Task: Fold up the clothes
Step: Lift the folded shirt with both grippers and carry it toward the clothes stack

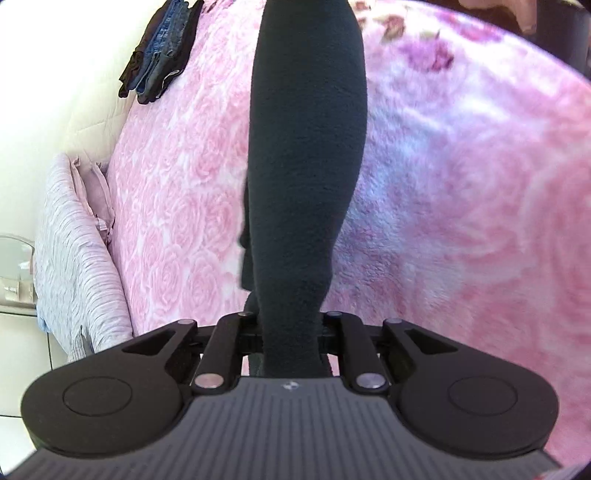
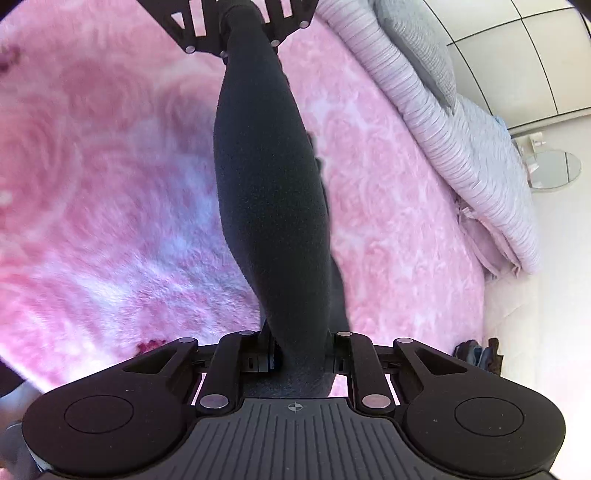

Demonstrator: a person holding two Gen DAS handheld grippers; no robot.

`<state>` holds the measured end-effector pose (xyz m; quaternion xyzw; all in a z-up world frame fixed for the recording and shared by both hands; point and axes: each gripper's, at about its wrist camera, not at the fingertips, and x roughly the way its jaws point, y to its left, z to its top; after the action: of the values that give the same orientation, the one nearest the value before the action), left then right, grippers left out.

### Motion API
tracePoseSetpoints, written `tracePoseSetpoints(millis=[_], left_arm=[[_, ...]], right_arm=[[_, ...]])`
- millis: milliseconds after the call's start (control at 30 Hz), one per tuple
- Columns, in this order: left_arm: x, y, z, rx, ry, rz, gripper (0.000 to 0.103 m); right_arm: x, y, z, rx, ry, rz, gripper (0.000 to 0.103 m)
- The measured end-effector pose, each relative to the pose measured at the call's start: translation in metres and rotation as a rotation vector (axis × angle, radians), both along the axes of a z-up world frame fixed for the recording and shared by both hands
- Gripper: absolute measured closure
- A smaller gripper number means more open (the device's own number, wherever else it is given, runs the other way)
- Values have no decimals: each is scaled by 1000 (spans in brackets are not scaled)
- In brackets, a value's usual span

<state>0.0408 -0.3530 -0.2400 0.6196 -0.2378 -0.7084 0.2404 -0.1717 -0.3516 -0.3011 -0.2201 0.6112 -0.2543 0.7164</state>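
Both grippers pinch one dark garment (image 1: 306,177) over the pink blanket (image 1: 461,192).
Left gripper (image 1: 290,332) and right gripper (image 2: 301,350) are clamped on it; cloth buries their fingertips, and the far end runs out of frame.

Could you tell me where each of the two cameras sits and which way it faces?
Left wrist: on the left gripper, looking down along the black garment it pinches, over the pink blanket toward folded dark clothes.
Right wrist: on the right gripper, looking along the same garment to the left gripper at its far end.
Shared: garment, blanket, striped bedding.
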Motion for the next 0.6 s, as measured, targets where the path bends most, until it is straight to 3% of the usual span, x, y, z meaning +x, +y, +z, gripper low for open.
tracePoseSetpoints(millis=[267,600], left_arm=[[-3,23,65,-3,-6,-31,91],[-45,23,114,-47,-18,-32,91]], right_arm=[[-4,31,74,52,-8,-8,86],[-43,33,129,13,-40,1,86]])
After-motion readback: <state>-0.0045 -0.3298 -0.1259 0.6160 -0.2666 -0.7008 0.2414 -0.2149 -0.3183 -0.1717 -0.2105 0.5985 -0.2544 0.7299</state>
